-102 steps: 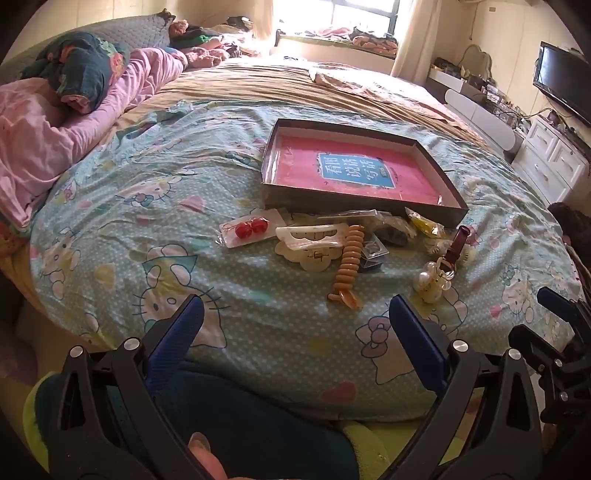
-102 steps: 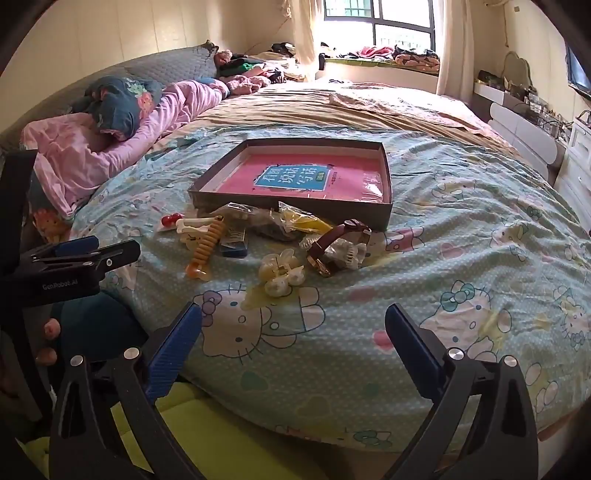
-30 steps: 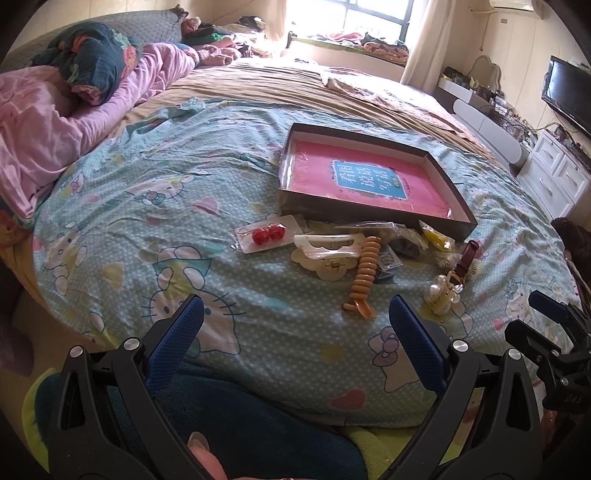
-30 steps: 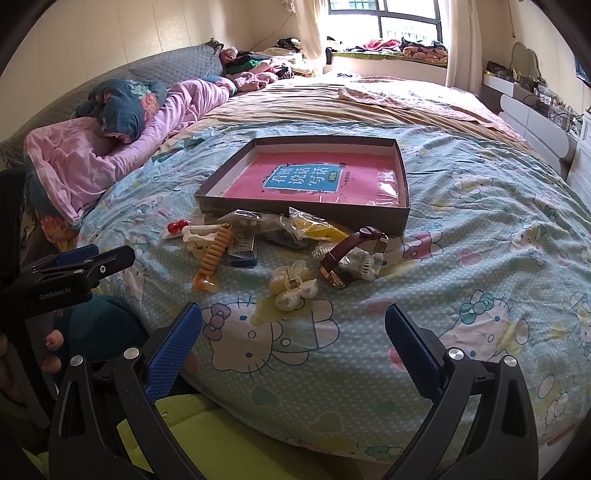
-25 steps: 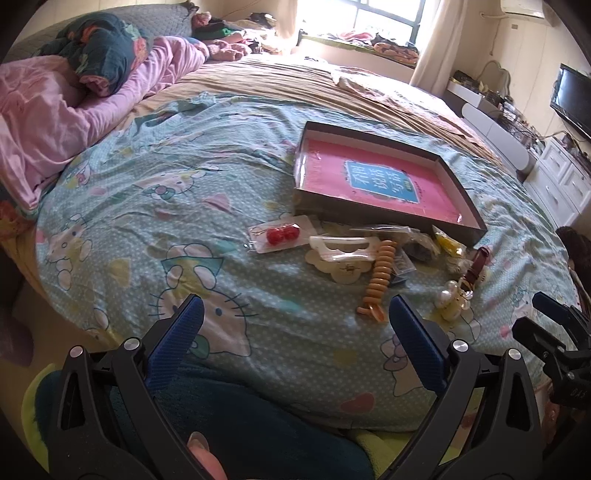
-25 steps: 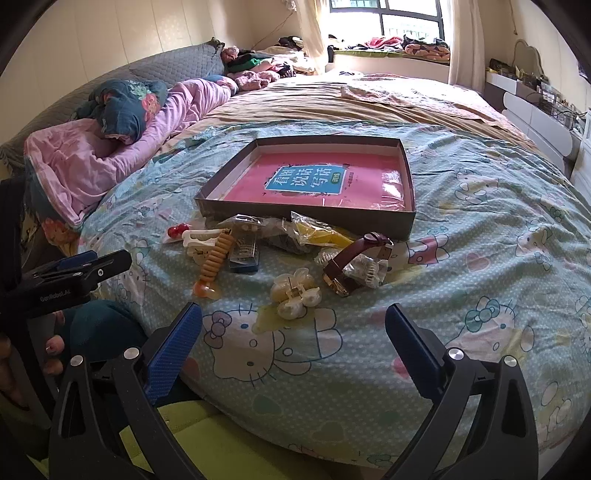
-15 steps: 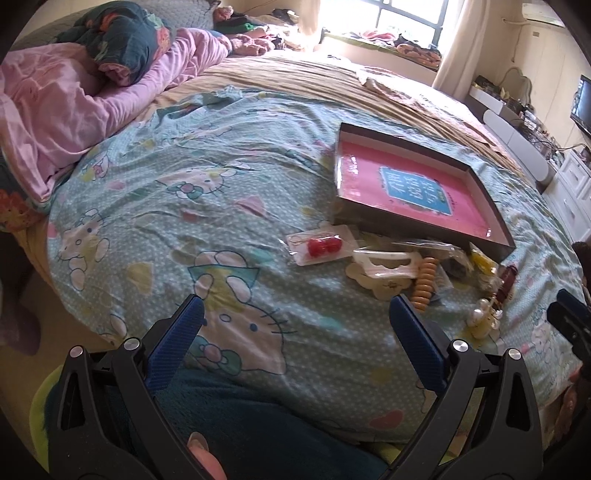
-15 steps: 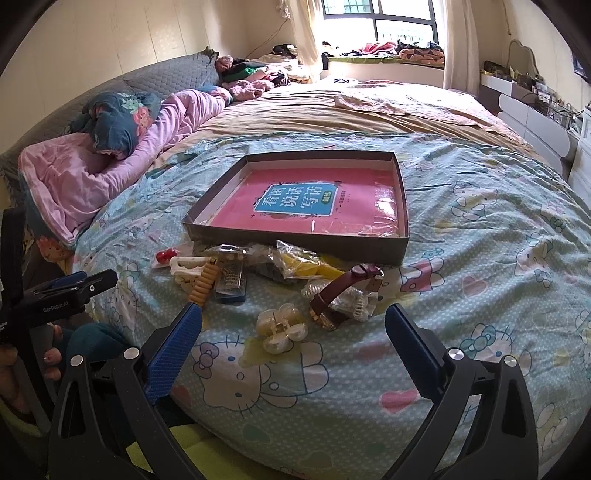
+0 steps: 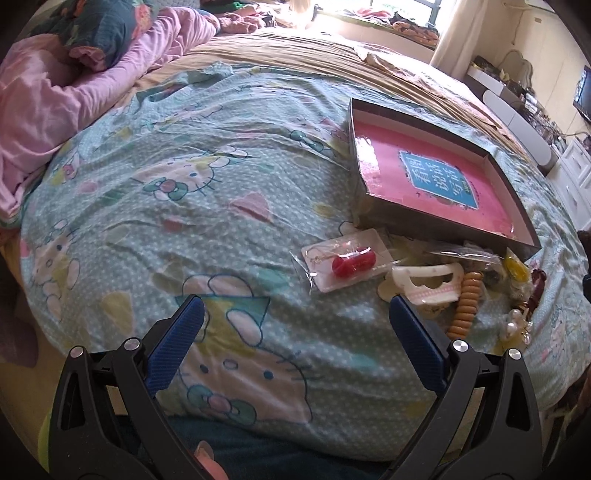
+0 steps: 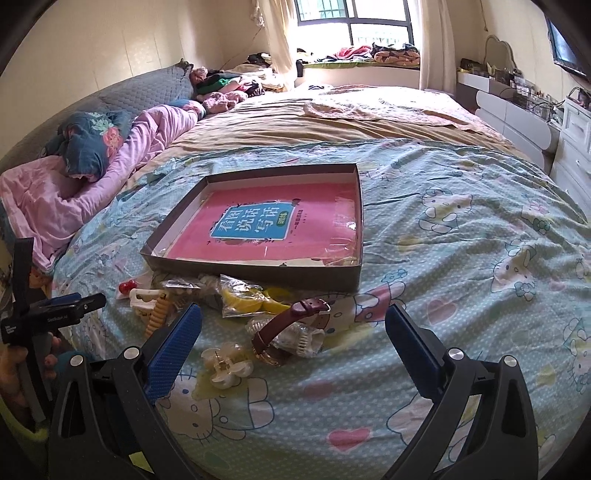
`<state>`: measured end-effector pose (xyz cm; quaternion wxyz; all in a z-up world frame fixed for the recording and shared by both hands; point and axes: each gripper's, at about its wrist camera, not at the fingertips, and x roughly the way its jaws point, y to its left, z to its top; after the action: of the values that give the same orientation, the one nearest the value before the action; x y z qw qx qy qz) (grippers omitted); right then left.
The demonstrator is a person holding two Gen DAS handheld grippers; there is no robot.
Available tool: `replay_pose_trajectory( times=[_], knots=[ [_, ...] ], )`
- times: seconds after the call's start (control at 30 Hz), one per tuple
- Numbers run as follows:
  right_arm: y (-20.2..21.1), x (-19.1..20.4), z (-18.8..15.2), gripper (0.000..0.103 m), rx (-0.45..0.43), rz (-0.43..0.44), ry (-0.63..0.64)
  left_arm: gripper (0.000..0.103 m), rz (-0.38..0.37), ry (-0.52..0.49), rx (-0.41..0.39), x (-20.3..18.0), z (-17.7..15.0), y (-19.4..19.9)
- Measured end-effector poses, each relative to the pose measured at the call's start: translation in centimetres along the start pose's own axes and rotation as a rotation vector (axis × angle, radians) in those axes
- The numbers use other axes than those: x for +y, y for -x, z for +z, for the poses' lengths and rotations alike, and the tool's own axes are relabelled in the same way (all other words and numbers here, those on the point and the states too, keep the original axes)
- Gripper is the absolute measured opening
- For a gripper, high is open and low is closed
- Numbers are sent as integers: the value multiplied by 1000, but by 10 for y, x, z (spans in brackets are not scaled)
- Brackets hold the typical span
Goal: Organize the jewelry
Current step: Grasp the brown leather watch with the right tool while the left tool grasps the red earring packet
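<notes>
Across the bed [image 10: 461, 229], a teal cartoon-cat sheet carries a shallow cardboard tray [image 10: 258, 273] lined with a glossy pink sheet; a window [image 10: 354, 16] and white drawers [image 10: 572, 136] lie beyond. Compared with a second ago, both cameras sit nearer the jewelry along the tray's front edge. Left hand-held gripper [image 9: 295, 325] and right hand-held gripper [image 10: 291, 332] gape, empty. Red beads in a clear packet [image 9: 347, 260], a ribbed orange coil [image 9: 465, 306], a brown leather watch [image 10: 291, 325] and a pearly claw clip [image 10: 227, 363] lie there.

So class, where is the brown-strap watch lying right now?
In the right wrist view, the watch lies on the bedspread just before the tray, beside the cream hair claw.
</notes>
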<state>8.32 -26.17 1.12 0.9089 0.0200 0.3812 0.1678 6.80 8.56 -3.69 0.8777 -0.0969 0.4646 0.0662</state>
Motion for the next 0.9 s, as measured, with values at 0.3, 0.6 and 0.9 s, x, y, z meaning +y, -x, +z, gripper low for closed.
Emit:
replay_pose_trajectory(
  times=[0.3,0.6,0.9],
  knots=[
    [-13,-18,-2,99,39,-10,-25,83,-41,-103,82,-10,18,-38],
    [-44,-35,-4,99,106,74,-59,80,-122,-180,84,-23,32,-52],
    [-81,-38,-2,99,175,260,-65,67,-226,-220,73,-34,38,-61]
  ],
)
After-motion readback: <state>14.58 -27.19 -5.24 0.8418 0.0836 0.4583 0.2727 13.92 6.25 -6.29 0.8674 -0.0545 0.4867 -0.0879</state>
